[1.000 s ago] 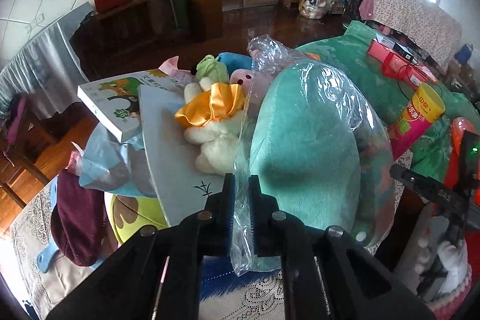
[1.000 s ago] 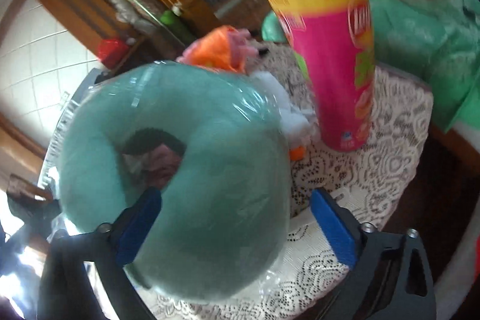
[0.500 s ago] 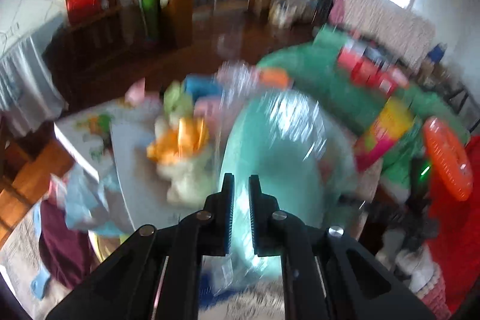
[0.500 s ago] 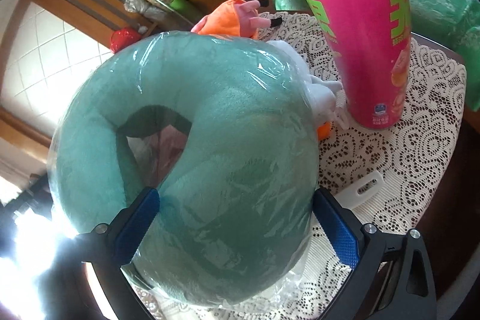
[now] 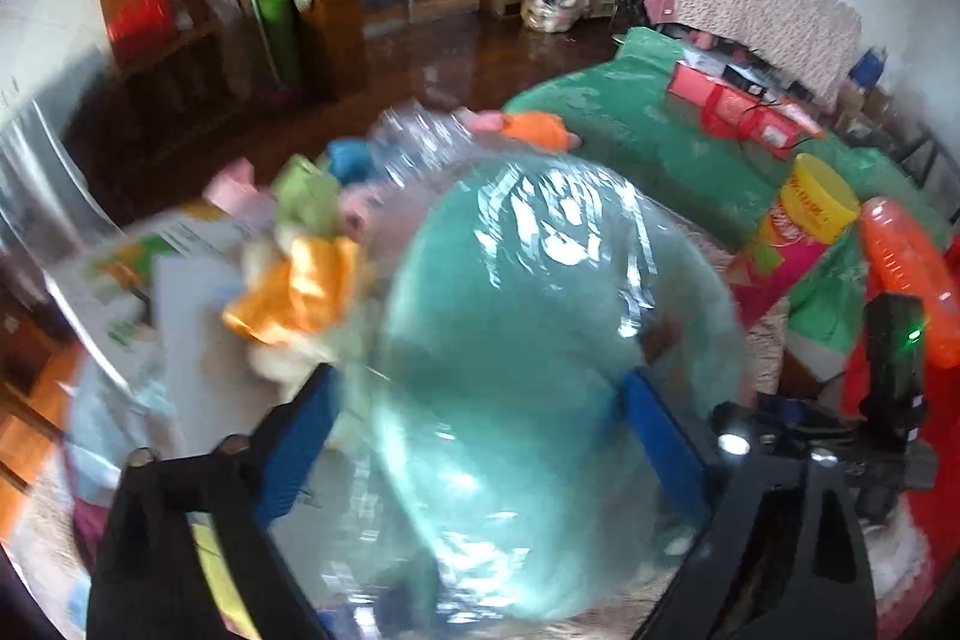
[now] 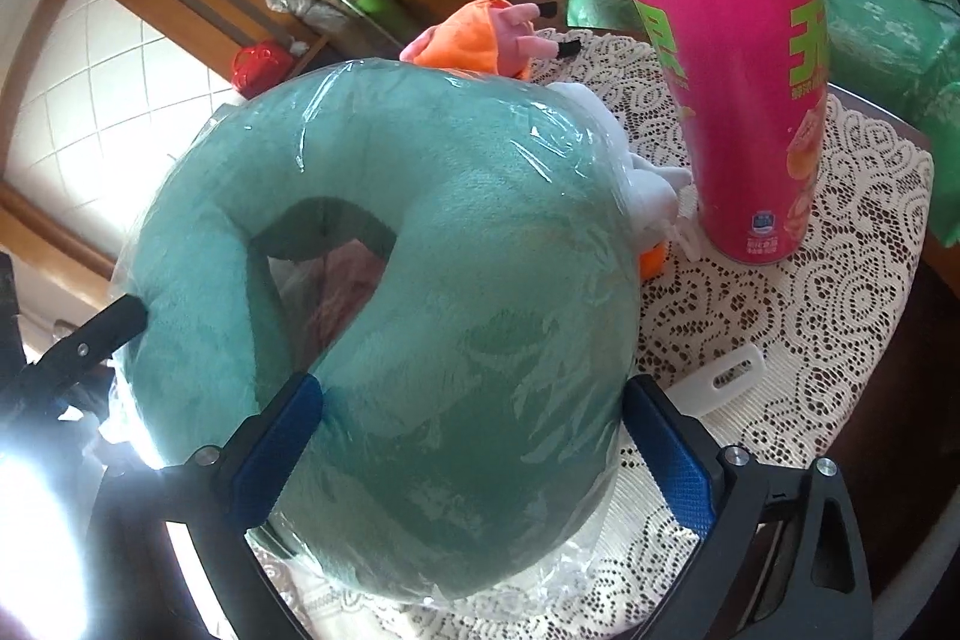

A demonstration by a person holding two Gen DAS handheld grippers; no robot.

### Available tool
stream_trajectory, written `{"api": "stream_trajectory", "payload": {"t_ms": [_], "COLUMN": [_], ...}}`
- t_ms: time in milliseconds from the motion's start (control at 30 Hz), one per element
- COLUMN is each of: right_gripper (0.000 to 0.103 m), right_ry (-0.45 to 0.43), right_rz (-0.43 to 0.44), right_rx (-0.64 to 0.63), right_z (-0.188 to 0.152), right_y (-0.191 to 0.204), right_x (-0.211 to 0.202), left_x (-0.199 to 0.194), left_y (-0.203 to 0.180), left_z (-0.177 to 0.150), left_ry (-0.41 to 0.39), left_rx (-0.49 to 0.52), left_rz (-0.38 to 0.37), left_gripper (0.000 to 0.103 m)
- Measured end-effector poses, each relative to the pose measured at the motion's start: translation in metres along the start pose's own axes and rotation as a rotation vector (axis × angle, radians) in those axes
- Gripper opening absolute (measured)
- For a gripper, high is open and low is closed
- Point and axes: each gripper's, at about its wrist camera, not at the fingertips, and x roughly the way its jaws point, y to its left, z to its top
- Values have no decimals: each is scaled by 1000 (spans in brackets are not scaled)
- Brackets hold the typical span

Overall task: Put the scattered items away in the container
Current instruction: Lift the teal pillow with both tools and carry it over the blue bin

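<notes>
A teal neck pillow (image 6: 432, 280) wrapped in clear plastic lies on the lace-covered table (image 6: 840, 310). My right gripper (image 6: 474, 436) straddles one arm of the pillow, its blue pads (image 6: 672, 454) pressed against both sides. My left gripper (image 5: 480, 430) is open wide, its blue pads (image 5: 660, 436) on either side of the pillow (image 5: 540, 370); that view is blurred. A left finger (image 6: 102, 334) shows at the pillow's far side in the right wrist view.
A pink and yellow chips can (image 6: 732, 58) stands just right of the pillow, also in the left wrist view (image 5: 798, 232). Plush toys (image 5: 294, 280), a book (image 5: 138, 256) and a white board lie to the left. An orange plush (image 6: 480, 34) lies behind.
My left gripper let go of the plastic wrap and opened wide around the pillow. My right gripper closed in on the pillow's arm. The left camera swung.
</notes>
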Motion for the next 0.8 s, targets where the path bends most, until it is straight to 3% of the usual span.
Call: {"api": "stream_trajectory", "payload": {"t_ms": [167,333,467,533,600,800], "right_gripper": [103,103,103,102,100,97], "right_ry": [0,-16,-46,-70,-112,-227], "right_rz": [0,5,-11,-45,-91,-59], "right_rx": [12,34,22,-13,-79,-245], "right_z": [-4,-1,-1,-5,-12,-45], "right_y": [-7,-12,-9,0,17,73], "right_x": [9,17,21,15,1,-58], "left_x": [13,18,29,20,12,-77], "left_y": [-6,-1,1,-1,-8,-2], "left_z": [-18,-24,-29,-36,-41,-84], "left_ry": [4,-18,-28,-55,-77,-230], "left_rx": [29,-9,-30,-38,-49,-94], "left_rz": [0,-47,-82,-80,-81,-52], "left_gripper": [90,89,96,82,78,77]}}
